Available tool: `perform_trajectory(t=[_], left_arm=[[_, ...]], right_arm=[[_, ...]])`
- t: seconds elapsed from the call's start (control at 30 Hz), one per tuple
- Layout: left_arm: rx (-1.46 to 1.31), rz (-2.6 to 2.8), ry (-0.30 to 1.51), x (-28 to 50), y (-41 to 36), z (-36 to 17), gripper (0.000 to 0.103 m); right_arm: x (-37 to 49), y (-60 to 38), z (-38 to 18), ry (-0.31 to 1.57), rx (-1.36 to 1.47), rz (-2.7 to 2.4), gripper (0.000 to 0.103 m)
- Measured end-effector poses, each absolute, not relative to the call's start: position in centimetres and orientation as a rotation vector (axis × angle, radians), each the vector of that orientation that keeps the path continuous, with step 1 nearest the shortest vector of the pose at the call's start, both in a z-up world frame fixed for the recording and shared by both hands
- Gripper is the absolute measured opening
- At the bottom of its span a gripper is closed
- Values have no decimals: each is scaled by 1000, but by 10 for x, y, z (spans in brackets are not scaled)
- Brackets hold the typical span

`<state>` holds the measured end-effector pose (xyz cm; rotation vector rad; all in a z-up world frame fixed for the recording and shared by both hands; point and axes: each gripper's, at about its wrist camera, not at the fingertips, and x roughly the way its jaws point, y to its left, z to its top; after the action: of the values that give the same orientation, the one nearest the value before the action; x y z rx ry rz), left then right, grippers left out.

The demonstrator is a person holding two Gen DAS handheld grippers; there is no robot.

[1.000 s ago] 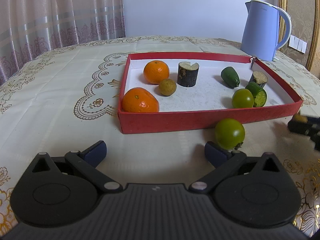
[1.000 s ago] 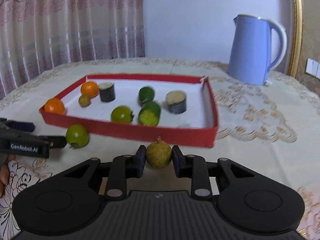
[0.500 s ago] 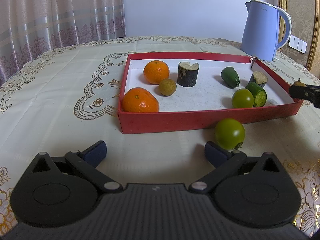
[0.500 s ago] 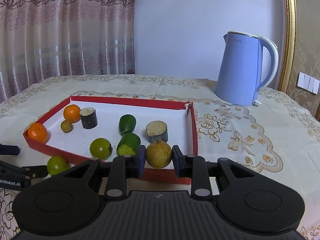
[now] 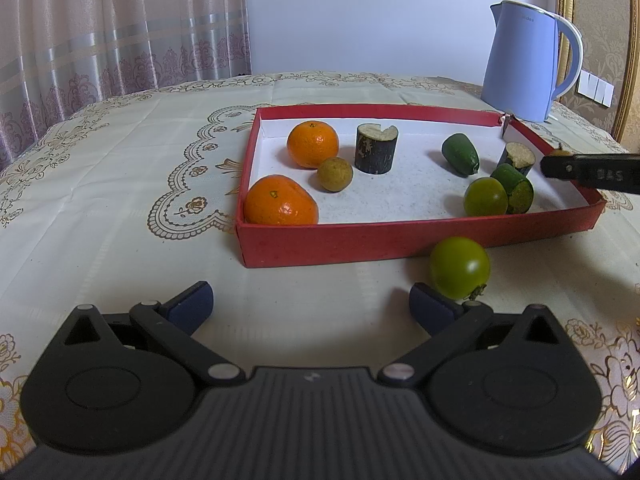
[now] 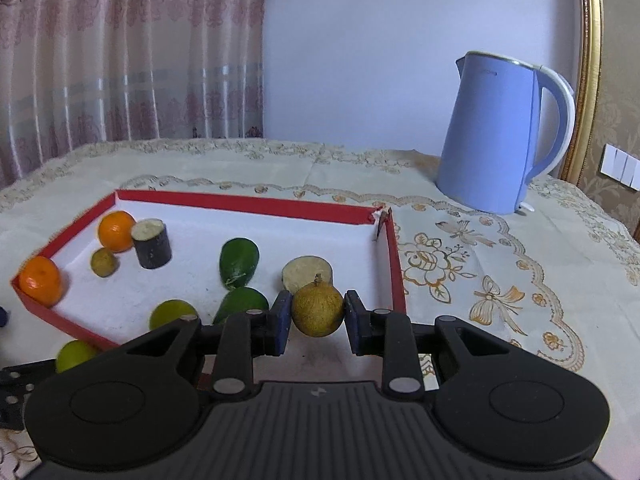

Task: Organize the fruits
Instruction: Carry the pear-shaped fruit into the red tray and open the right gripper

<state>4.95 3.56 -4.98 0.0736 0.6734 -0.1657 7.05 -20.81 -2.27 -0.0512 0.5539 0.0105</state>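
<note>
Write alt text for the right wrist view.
The right gripper is shut on a small yellow-brown round fruit, held over the near right part of a red tray that holds oranges, green fruits and cut pieces. A blue kettle stands behind on a patterned tablecloth.

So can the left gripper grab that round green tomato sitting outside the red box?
Probably yes. The round green tomato lies on the tablecloth just ahead of the open left gripper, beside its right finger, outside the red box. Nothing blocks it.
</note>
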Motion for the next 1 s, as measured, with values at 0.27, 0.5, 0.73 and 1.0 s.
perform_trajectory(t=[0.27, 0.5, 0.73, 1.0], left_arm=[[73, -166, 673, 49, 36, -50, 103], [73, -166, 673, 49, 36, -50, 103], [73, -166, 673, 49, 36, -50, 103], [73, -166, 673, 49, 36, -50, 103]], right_arm=[[84, -208, -33, 605, -47, 5, 27], [100, -210, -40, 641, -9, -5, 27], [106, -213, -43, 660, 2, -22, 27], [106, -210, -44, 655, -27, -24, 27]])
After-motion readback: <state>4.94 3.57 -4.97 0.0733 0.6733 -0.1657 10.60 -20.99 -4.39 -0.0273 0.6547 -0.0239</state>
